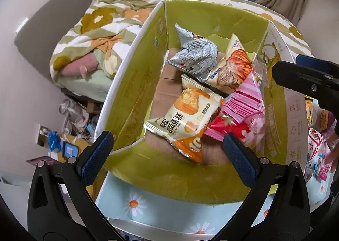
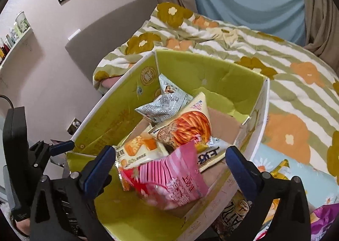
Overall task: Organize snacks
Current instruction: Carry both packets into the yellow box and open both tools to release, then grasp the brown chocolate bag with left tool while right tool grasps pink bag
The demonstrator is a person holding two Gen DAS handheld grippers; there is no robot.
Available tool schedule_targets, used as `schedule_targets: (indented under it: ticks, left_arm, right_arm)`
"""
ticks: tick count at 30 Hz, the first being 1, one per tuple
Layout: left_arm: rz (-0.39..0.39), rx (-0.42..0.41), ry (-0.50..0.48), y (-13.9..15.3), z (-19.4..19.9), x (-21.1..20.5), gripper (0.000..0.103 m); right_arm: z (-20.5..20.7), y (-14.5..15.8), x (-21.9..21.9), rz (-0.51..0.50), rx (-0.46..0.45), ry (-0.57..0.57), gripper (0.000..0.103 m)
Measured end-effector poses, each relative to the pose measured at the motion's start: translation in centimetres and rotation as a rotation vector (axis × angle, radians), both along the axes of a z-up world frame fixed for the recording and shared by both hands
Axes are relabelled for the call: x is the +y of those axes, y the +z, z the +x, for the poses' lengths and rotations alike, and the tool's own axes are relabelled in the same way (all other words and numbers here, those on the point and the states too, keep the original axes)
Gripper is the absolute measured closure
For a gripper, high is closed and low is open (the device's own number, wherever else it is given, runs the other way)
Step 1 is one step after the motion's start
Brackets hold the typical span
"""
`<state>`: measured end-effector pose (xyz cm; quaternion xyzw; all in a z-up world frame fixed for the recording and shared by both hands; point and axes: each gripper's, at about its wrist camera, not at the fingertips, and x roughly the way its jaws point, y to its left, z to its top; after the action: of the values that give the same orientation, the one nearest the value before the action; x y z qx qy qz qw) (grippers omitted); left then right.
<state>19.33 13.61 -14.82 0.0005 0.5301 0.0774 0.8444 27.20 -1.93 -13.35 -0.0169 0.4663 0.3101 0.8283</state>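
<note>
The right tongs (image 2: 167,169) stand wide apart over the near edge of the cardboard box (image 2: 118,101), with the pink striped packet (image 2: 169,179) lying loose just below and between the pads; neither pad presses on it, and its blurred lower end suggests it is dropping or settling into the box. The left tongs (image 1: 167,152) are also wide and hold nothing, hanging over the near wall of the same box with the orange-and-cream cake packet (image 1: 184,113) just beyond them.

Inside the box, whose green flaps stand upright, several snacks already lie in a loose heap on the brown floor: the cake packet at near left, the pink striped packet at near right, a cream packet printed with orange sticks (image 1: 231,67) behind them, and a silver-grey packet (image 1: 192,52) at the far side. A flat white-and-blue packet (image 2: 209,156) peeks out beneath the sticks packet in the right wrist view.

The box sits on a bed, on a pale blue daisy-print sheet (image 1: 135,200), with a striped flowered duvet (image 2: 275,84) spread behind it.

By my judgement the task is well under way but not finished. To the right of the box more packets (image 1: 317,149) still lie outside on the sheet, among them a purple one (image 2: 322,219) and a gold wrapper (image 2: 279,169). These remain to be picked up and dropped in.
</note>
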Motion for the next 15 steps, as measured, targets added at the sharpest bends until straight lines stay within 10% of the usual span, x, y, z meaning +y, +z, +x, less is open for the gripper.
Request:
schedule_targets:
  ticks: [15]
  left_arm:
    - [-0.062, -0.149, -0.143, 8.2, -1.0, -3.5, 0.000]
  right_arm:
    - [-5.5, 8.7, -6.6, -0.017, -0.168, -0.151, 0.000]
